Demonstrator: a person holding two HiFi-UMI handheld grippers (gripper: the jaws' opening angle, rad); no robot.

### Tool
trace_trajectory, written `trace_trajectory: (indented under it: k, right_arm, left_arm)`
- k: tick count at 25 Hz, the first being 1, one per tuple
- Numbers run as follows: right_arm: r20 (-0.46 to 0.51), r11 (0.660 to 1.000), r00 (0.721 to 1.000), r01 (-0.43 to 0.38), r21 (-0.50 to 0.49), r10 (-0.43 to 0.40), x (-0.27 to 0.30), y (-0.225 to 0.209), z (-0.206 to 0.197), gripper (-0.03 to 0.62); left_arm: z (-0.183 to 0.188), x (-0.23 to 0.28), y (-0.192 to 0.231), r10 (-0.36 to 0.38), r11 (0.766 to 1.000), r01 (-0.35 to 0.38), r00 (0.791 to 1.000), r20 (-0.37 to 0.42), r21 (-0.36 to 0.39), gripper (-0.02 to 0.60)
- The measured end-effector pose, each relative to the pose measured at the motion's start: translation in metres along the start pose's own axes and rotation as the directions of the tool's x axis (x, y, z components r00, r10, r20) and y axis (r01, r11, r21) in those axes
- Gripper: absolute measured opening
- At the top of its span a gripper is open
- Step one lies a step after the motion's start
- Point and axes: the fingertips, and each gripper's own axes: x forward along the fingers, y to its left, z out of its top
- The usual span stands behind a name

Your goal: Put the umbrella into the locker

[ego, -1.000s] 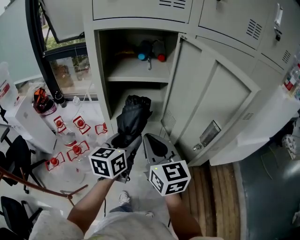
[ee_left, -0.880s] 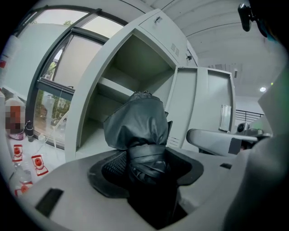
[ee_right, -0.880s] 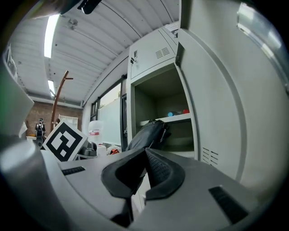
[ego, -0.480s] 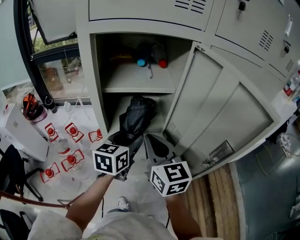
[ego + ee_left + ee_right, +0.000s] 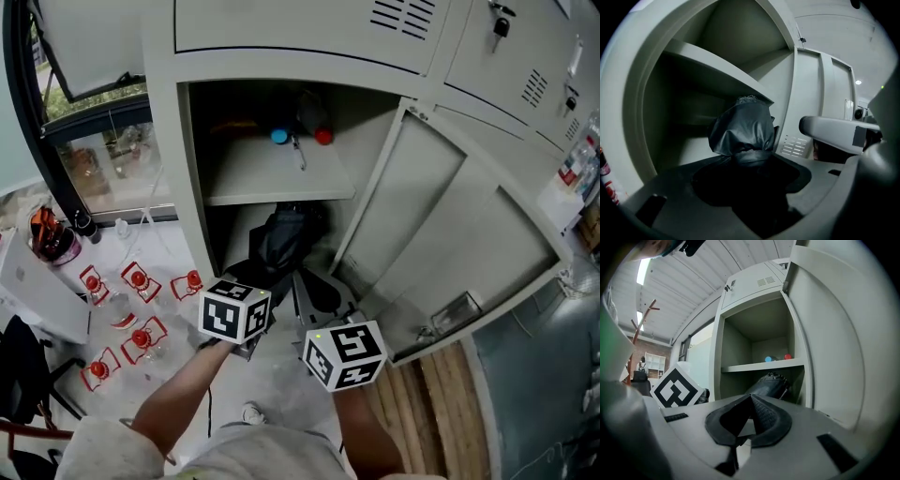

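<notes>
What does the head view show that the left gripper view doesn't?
Only the head view: red-capped items on the floor, the window, a blue cap and a red cap on the shelf. Only the left gripper view: the band cinching the umbrella. Both: that black umbrella, held by the left gripper, pointing into the locker below the shelf.

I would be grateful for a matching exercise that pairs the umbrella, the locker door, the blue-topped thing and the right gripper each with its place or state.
Things:
1. umbrella
2. locker door
3. blue-topped thing
4. right gripper

Places or states:
A. swung open
B. on the upper shelf
C. holds nothing
D. clamped in the left gripper, its tip below the shelf

Pairs: 1-D, 2-A, 3-B, 4-C.
</notes>
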Motion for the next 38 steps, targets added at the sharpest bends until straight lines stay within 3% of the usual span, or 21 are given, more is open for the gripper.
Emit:
trace_trajectory:
  k: [10,22,32,38]
  right_arm:
    - [0.010,0.998,0.998,0.056,0.006,-0.056,0.003,-0.015,0.004,0.003]
    - [0.021,0.998,0.998,-0.062,-0.006,0.062,0.021,-0.026,0.010,0.003]
    - [0.012,0.994,0.994,-0.108,0.001,0.108,0.030,-0.032,0.005,0.003]
    - [0.011,0.993,0.993,-0.120,0.005,0.120,0.036,-0.034,0.004,0.003]
  left_arm:
    - [0.017,0.023,0.011,-0.024,0.997,0.027,0.999,-0.039,0.078,0.259]
    - [0.038,0.058,0.023,0.055,0.981,-0.042,0.996,-0.069,0.189,0.259]
    - [0.050,0.079,0.045,0.140,0.950,-0.110,0.987,-0.084,0.292,0.259]
    - [0.055,0.088,0.052,0.141,0.936,-0.100,0.985,-0.101,0.338,0.259]
